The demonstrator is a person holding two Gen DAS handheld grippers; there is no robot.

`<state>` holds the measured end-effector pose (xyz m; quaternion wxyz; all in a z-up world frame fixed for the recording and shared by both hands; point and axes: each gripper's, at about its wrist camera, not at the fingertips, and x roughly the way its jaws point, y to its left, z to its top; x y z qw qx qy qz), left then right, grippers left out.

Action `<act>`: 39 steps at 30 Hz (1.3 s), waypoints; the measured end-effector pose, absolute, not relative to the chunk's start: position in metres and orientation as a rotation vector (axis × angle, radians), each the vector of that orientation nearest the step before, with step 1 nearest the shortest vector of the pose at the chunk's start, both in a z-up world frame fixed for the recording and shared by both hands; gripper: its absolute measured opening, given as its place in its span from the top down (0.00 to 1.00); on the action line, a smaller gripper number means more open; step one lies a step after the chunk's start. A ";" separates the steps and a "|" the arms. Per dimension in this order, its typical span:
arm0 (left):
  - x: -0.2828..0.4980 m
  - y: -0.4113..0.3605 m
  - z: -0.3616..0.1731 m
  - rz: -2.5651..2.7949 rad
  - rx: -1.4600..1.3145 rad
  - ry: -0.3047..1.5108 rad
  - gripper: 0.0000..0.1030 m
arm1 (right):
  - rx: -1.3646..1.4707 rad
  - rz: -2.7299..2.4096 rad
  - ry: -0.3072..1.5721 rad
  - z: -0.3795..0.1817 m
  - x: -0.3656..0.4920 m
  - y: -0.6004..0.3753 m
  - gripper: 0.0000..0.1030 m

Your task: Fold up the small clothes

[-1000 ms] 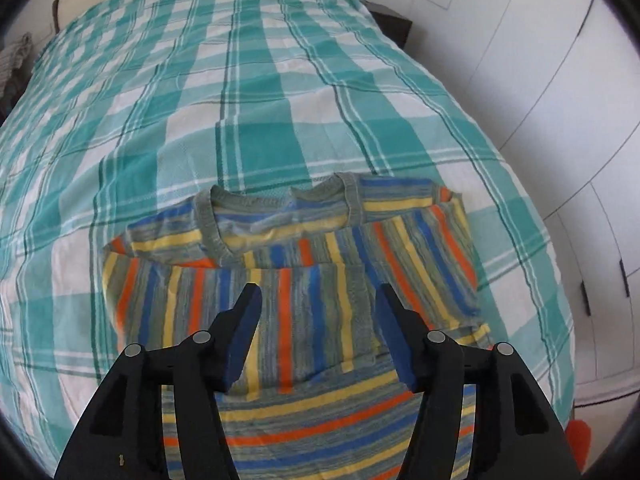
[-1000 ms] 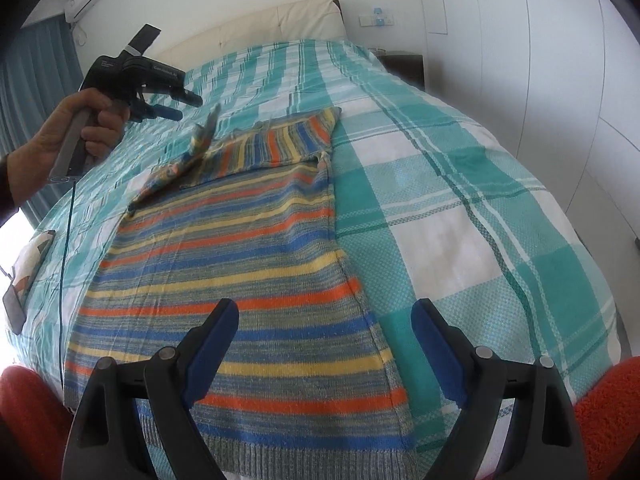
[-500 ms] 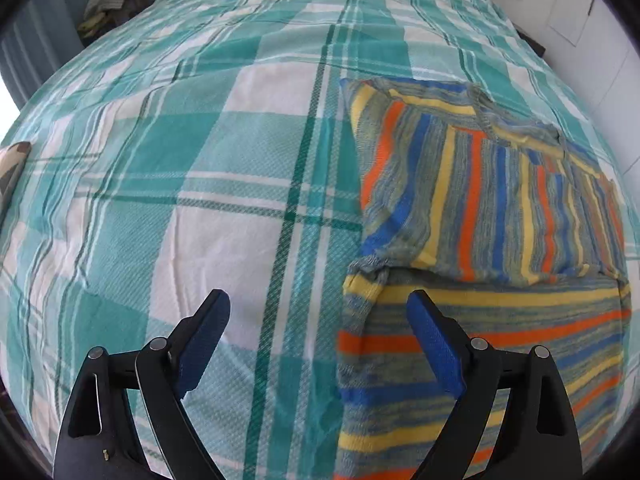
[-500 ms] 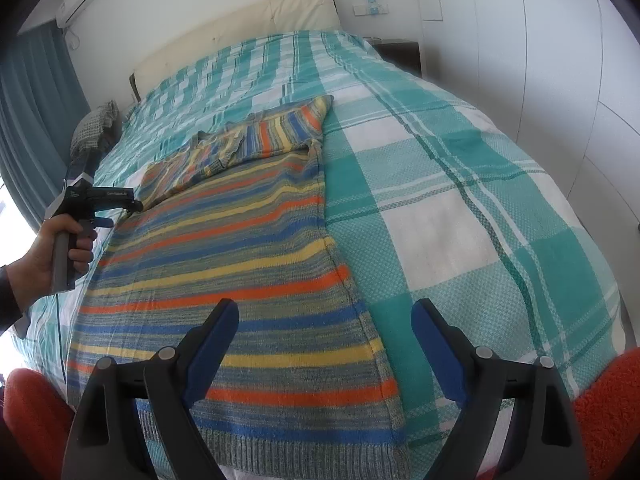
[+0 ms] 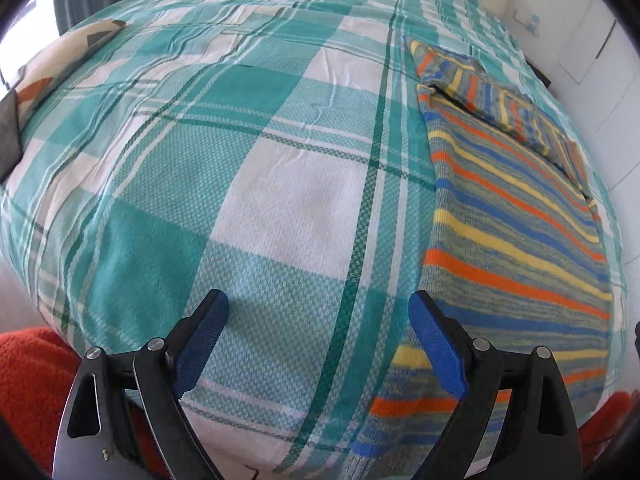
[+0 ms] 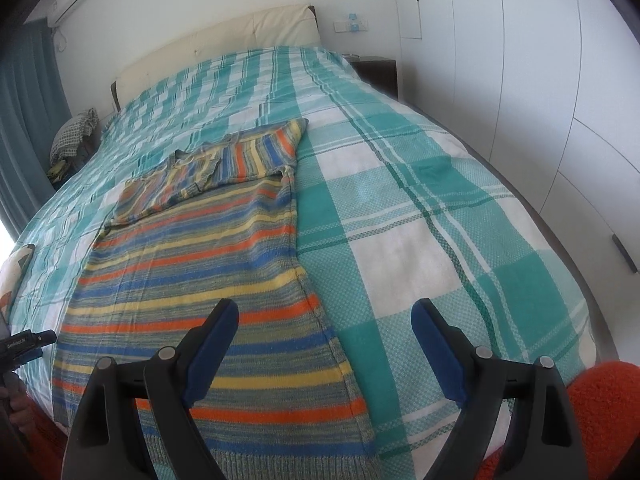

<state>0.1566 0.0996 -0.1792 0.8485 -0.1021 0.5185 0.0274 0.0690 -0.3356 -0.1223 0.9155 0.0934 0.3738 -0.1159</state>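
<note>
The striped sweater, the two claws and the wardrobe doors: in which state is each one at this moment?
Striped sweater: flat on the bed, sleeves folded in across the chest, body not yet folded.
Left claw: open, empty, beside the sweater's hem corner.
Right claw: open, empty, above the sweater's lower side edge.
Checked bedspread: spread over the bed.
Wardrobe doors: closed.

The left tongs [image 5: 318, 318] have swung away from above the striped sweater's [image 5: 516, 216] folded sleeves, out to its left side, then back toward the foot of the bed [image 5: 240, 184]. Their jaws have spread wide and now straddle the sweater's left edge near the hem.
</note>
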 end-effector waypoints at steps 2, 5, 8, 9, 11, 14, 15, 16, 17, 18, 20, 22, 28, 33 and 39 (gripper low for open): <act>0.151 0.101 -0.174 0.041 -0.214 1.086 0.10 | 0.163 -0.222 0.754 -0.118 0.066 -0.325 0.15; 0.142 0.101 -0.159 0.037 -0.199 1.041 0.10 | 0.133 -0.197 0.746 -0.114 0.063 -0.314 0.15; 0.133 0.097 -0.153 0.037 -0.161 1.034 0.10 | 0.116 -0.179 0.737 -0.110 0.060 -0.308 0.15; 0.130 0.096 -0.153 0.035 -0.150 1.040 0.10 | 0.119 -0.174 0.736 -0.108 0.059 -0.309 0.15; 0.124 0.093 -0.157 0.030 -0.132 1.057 0.10 | 0.133 -0.172 0.732 -0.106 0.056 -0.314 0.15; 0.116 0.091 -0.162 0.039 -0.115 1.073 0.10 | 0.152 -0.211 0.732 -0.106 0.052 -0.326 0.15; 0.115 0.091 -0.162 0.041 -0.116 1.076 0.10 | 0.164 -0.224 0.738 -0.108 0.051 -0.331 0.15; 0.113 0.091 -0.161 0.041 -0.122 1.073 0.10 | 0.179 -0.236 0.746 -0.110 0.050 -0.335 0.15; 0.111 0.091 -0.159 0.043 -0.126 1.064 0.10 | 0.194 -0.246 0.753 -0.112 0.050 -0.339 0.15; 0.110 0.091 -0.156 0.045 -0.128 1.051 0.10 | 0.207 -0.254 0.757 -0.113 0.050 -0.341 0.15; 0.108 0.089 -0.153 0.053 -0.121 1.034 0.10 | 0.216 -0.257 0.759 -0.114 0.050 -0.343 0.15; 0.105 0.088 -0.152 0.060 -0.124 1.036 0.10 | 0.191 -0.251 0.763 -0.115 0.051 -0.341 0.15; 0.095 0.080 -0.138 0.026 -0.104 1.030 0.10 | 0.061 -0.228 0.790 -0.118 0.064 -0.315 0.15; 0.087 0.097 -0.122 0.029 -0.192 0.971 0.08 | 0.039 -0.232 0.770 -0.113 0.082 -0.298 0.15; 0.079 0.107 -0.123 0.032 -0.165 0.944 0.07 | -0.059 -0.230 0.794 -0.109 0.088 -0.274 0.15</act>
